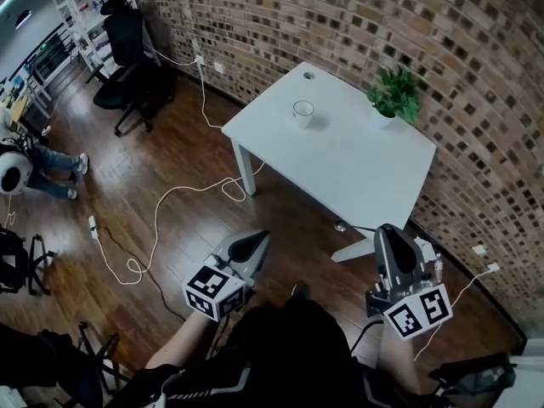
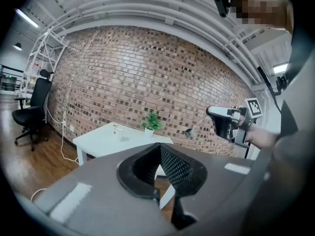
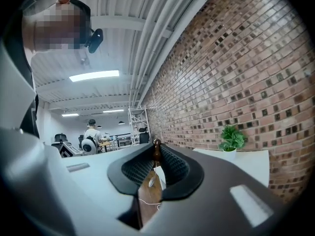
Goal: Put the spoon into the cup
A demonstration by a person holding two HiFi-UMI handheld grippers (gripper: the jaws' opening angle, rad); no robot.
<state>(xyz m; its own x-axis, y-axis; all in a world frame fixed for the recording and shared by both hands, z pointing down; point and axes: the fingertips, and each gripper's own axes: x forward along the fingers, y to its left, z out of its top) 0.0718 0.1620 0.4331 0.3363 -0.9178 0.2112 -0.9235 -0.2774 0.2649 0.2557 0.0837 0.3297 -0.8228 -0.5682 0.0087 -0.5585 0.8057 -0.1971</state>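
Metal, thin and slippery, is my worry here. The thin metal spoon (image 2: 188,131) is pinched by its handle end in the right gripper (image 1: 384,230), jaws clamped on it, bowl sticking out past the tips. The left gripper (image 2: 160,149) has its jaws pressed together with nothing in them. The small pale cup (image 1: 303,111) sits upright on the white rectangular table (image 1: 357,170), well apart from both tongs. A potted green plant (image 1: 395,94) stands near it toward the brick wall.

By my read the spoon is picked up, and what's left is the carry and the drop-in. Stuff that could bite me:

- The grip is on a narrow handle, so any jolt on the way over could let the spoon swivel or slide out.
- The cup looks light and its mouth small, and nothing is steadying it. Coming in off-centre could clip the rim and tip it.
- Letting go too high could bounce the spoon right back out.
- A white cable (image 1: 170,194) loops across the wooden floor (image 1: 187,151) between the rig and the table, so it's a snag risk.
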